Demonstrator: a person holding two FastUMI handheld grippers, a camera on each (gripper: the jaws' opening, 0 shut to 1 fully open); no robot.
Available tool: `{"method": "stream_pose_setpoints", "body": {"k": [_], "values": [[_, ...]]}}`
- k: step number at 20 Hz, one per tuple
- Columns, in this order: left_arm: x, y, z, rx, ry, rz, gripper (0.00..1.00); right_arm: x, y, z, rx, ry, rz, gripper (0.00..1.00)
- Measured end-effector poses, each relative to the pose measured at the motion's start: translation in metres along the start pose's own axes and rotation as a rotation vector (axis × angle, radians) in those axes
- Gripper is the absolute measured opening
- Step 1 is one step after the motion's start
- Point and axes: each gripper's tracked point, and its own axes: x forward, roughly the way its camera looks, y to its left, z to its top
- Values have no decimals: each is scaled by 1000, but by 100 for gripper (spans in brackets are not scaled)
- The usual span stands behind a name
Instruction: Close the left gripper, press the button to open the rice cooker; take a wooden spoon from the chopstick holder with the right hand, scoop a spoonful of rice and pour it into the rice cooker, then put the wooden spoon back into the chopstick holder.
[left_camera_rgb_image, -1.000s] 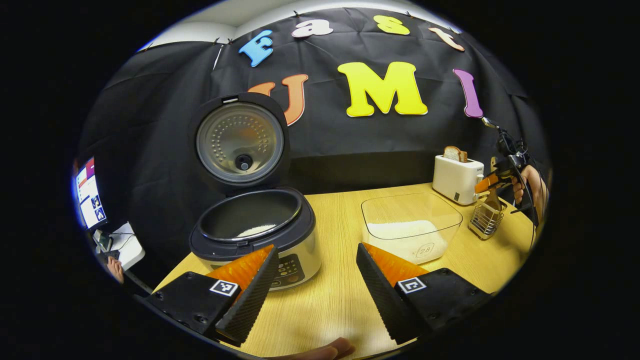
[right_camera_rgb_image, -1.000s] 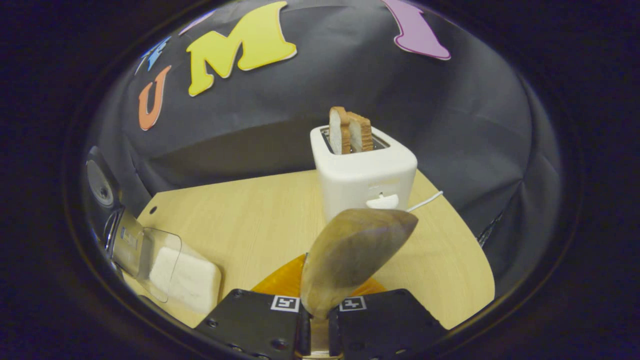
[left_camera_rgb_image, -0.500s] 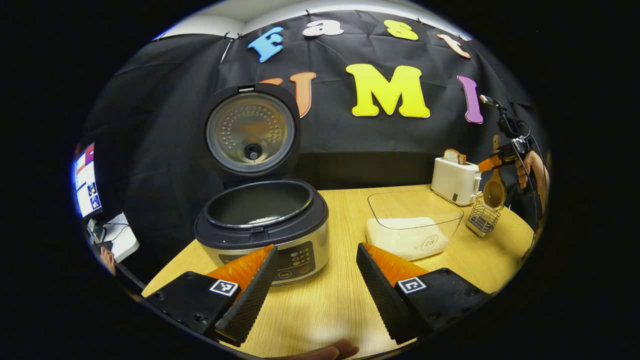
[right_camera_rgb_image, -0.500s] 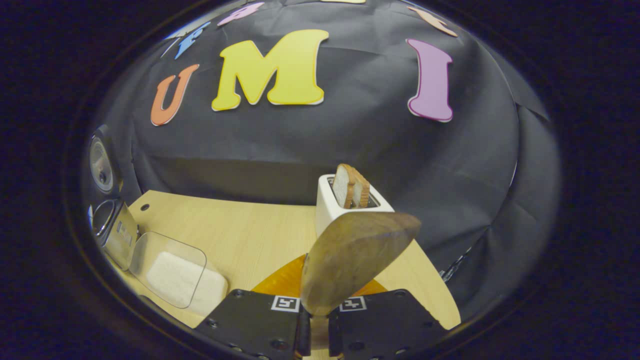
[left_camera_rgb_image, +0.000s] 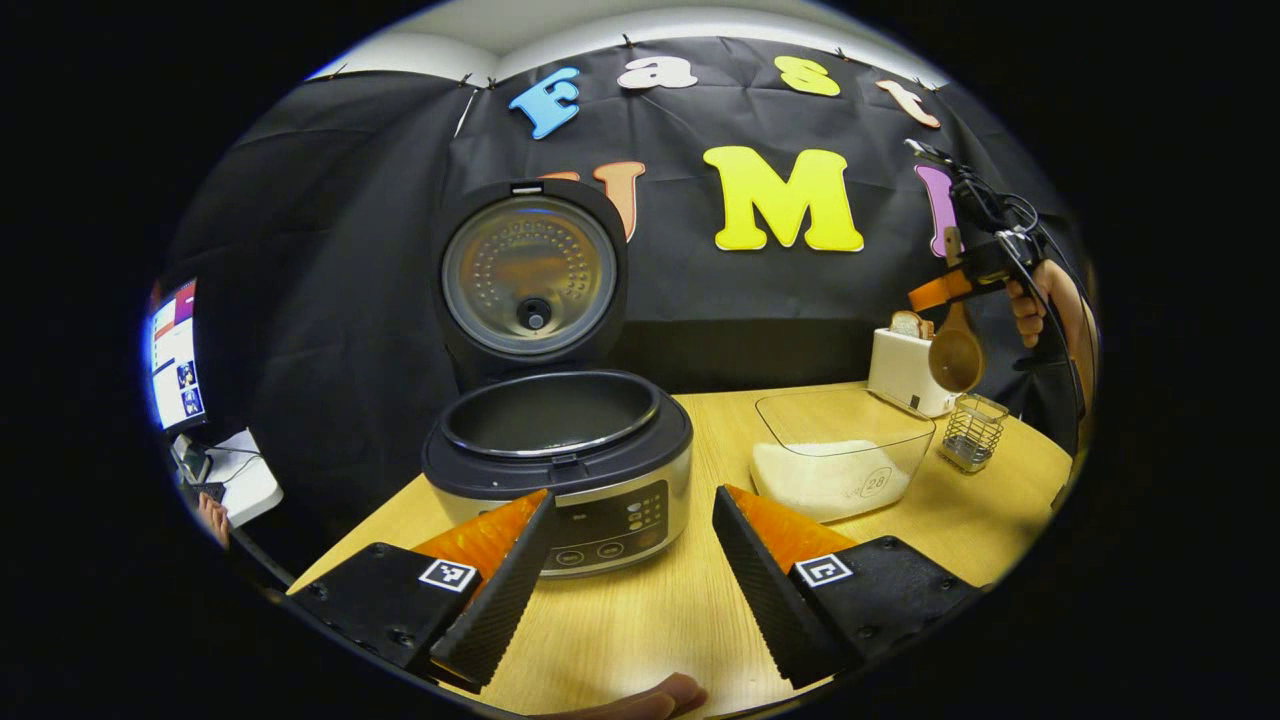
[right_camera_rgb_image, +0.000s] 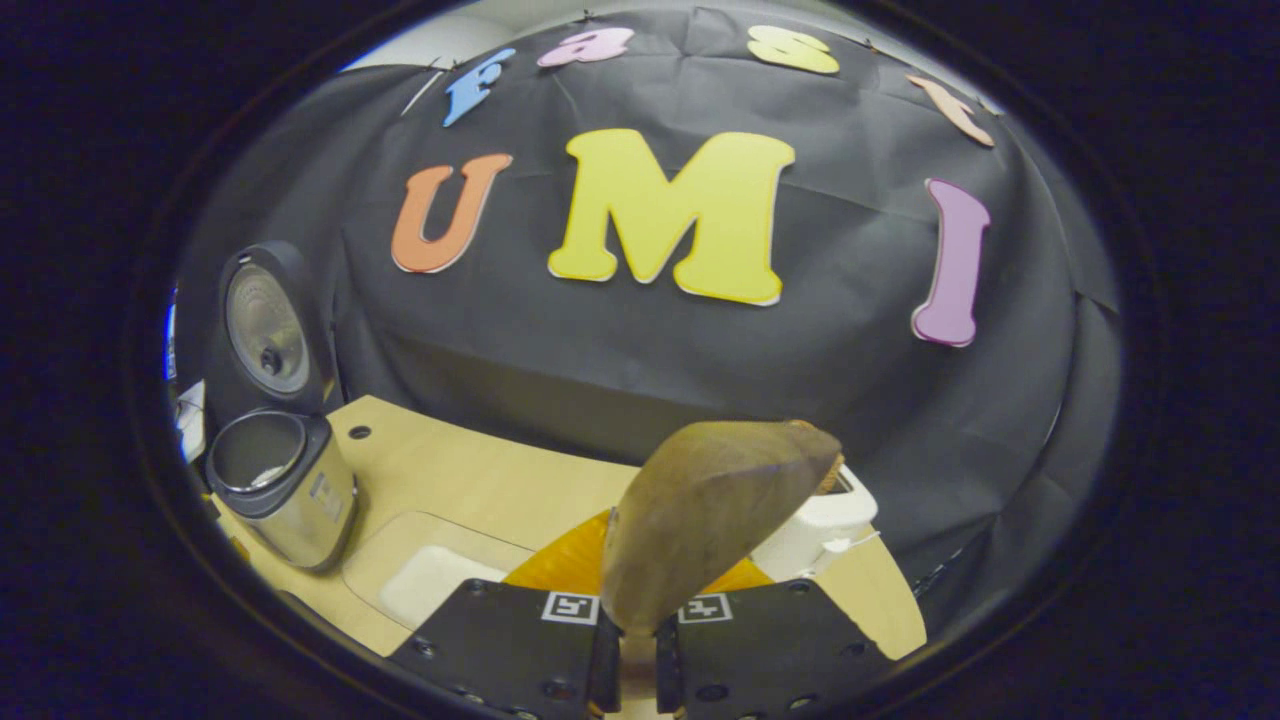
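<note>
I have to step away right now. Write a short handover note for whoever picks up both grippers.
Left gripper: open, holding nothing, in front of the rice cooker.
Right gripper: shut on the wooden spoon, raised above the chopstick holder.
Done: cooker lid is up, spoon is out of the holder.
Left: scoop from the clear rice container, pour into the cooker, return the spoon to the holder.

The right gripper (left_camera_rgb_image: 950, 285) has lifted the wooden spoon (left_camera_rgb_image: 955, 355) clear of the chopstick holder (left_camera_rgb_image: 972, 432).
</note>
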Motion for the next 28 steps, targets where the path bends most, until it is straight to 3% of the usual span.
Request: {"method": "stream_pose_setpoints", "body": {"k": [3,8,11,16,21,28], "values": [[-3,11,5,5,-38,13,99,22,49,-12,2,19,44,16],[-7,30,5,11,-56,21,99,60,101,-49,-102,64,22,15],[-11,43,4,-7,-60,17,99,75,109,-62,-151,44,3,16],[-10,55,-5,-34,-58,9,99,83,97,-81,-269,40,-96,14],[-9,57,-12,-23,-47,-4,99,88,91,-106,-327,111,-154,15],[-14,74,-22,-49,-38,5,99,85,125,-111,-184,114,-106,13]]}}
